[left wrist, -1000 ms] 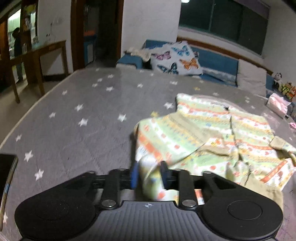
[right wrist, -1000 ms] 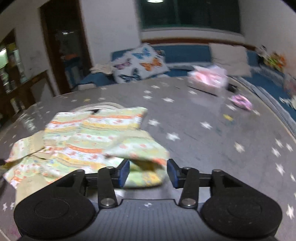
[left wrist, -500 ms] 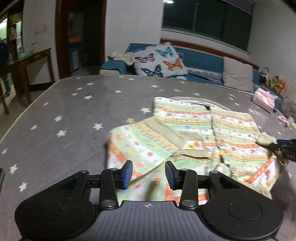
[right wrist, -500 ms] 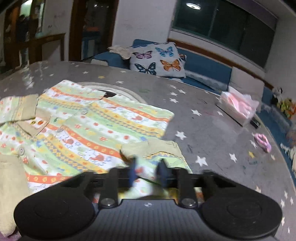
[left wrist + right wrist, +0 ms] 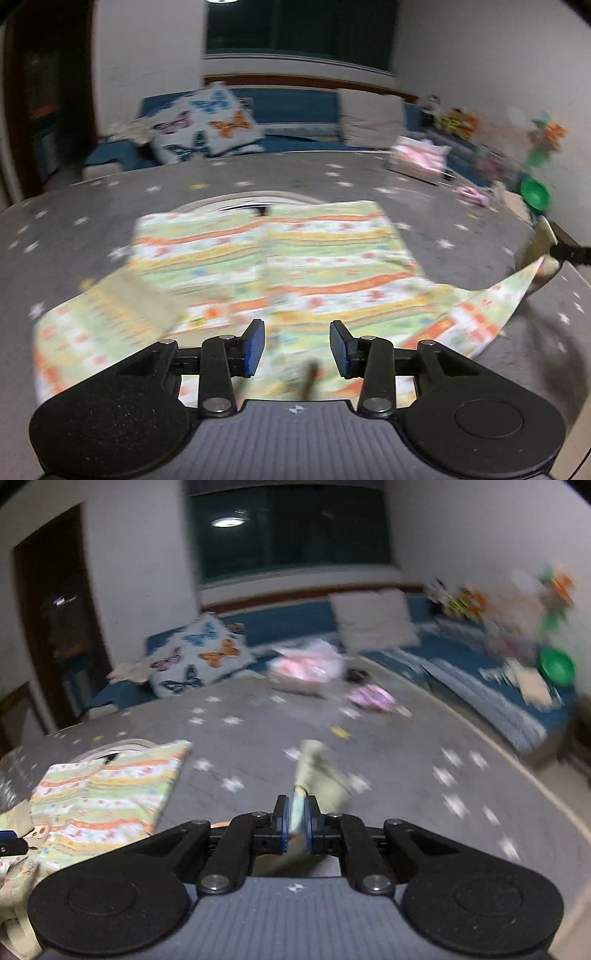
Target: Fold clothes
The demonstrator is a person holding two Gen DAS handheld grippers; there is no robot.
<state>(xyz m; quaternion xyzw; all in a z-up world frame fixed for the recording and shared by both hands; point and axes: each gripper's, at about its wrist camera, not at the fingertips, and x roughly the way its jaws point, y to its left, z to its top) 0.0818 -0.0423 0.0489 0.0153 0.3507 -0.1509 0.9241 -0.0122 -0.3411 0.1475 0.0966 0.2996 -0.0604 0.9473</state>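
A child's striped shirt [image 5: 273,258] in green, orange and white lies spread on the grey star-print table [image 5: 92,243]. My left gripper [image 5: 297,345] is open and empty just above the shirt's near hem. My right gripper [image 5: 295,819] is shut on the shirt's right sleeve [image 5: 314,771] and holds it out to the right, off the table. In the left wrist view the right gripper [image 5: 565,253] shows at the far right with the sleeve [image 5: 495,310] stretched to it. The shirt's body also shows in the right wrist view [image 5: 103,794]. Both views are blurred.
A pink packet [image 5: 306,664] and a small pink item [image 5: 371,698] lie at the table's far side. A blue sofa [image 5: 480,686] with a butterfly cushion [image 5: 199,657] runs behind and to the right. A green bowl [image 5: 557,666] sits on it.
My left gripper let go of the shirt and opened wide. My right gripper shut on the right sleeve and pulled it out to the right.
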